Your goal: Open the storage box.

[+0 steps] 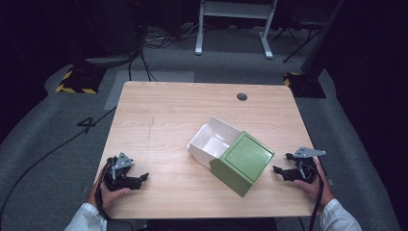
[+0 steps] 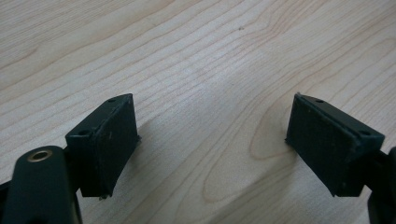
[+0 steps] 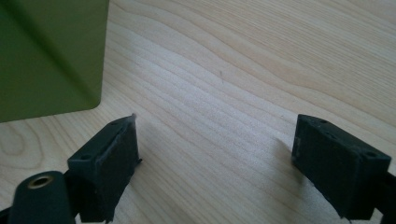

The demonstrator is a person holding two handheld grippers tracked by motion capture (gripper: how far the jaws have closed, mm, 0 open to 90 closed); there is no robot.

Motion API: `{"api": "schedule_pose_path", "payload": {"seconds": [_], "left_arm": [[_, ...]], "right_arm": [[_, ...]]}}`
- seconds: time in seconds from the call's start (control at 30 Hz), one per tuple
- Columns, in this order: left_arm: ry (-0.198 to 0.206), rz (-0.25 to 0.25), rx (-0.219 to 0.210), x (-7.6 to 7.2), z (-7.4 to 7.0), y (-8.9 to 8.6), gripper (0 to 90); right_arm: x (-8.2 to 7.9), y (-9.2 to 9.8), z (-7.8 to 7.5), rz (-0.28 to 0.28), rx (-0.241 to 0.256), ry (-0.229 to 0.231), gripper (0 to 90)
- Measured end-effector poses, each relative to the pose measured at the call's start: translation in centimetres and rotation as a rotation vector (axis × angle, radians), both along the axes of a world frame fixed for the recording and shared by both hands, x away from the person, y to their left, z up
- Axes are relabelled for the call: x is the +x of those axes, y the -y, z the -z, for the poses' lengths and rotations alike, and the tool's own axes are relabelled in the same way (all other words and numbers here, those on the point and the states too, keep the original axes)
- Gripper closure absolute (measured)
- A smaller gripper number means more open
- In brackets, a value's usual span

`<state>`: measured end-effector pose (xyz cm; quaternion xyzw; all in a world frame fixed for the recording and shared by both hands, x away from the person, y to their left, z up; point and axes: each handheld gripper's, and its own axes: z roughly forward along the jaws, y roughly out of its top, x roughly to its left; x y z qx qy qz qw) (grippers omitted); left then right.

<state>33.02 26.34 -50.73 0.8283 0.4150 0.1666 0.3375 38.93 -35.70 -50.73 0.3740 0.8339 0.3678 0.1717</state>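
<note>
A green sleeve box [image 1: 243, 162] lies right of the middle of the wooden table [image 1: 168, 120], with a white inner tray [image 1: 213, 138] slid partly out toward the far left. The tray looks empty. My left gripper [image 1: 143, 179] rests near the front left edge, open, with bare wood between its pads [image 2: 109, 140]. At the front right, my right gripper [image 1: 281, 164] is open too, its tips just right of the box. In the right gripper view the green box wall [image 3: 49, 56] stands at the upper left, apart from the pads [image 3: 112, 161].
A round cable hole [image 1: 242, 96] sits near the table's far edge. Beyond the table are a white desk frame [image 1: 233, 24], floor cables [image 1: 144, 43] and a yellow-black striped base [image 1: 77, 82]. Bare wood spreads over the table's left half.
</note>
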Motion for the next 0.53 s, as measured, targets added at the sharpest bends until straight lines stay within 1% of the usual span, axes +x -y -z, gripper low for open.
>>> {"api": "schedule_pose_path", "payload": {"seconds": [0.37, 0.53], "left_arm": [[-0.002, -0.008, -0.003, 0.16, 0.0, 0.05, 16.5], [-0.003, -0.011, 0.002, 0.26, -0.02, 0.06, 16.4]], "right_arm": [[0.0, 0.0, 0.0, 0.0, 0.001, 0.0, 14.5], [0.0, 0.0, 0.0, 0.0, 0.0, 0.0, 14.5]]}}
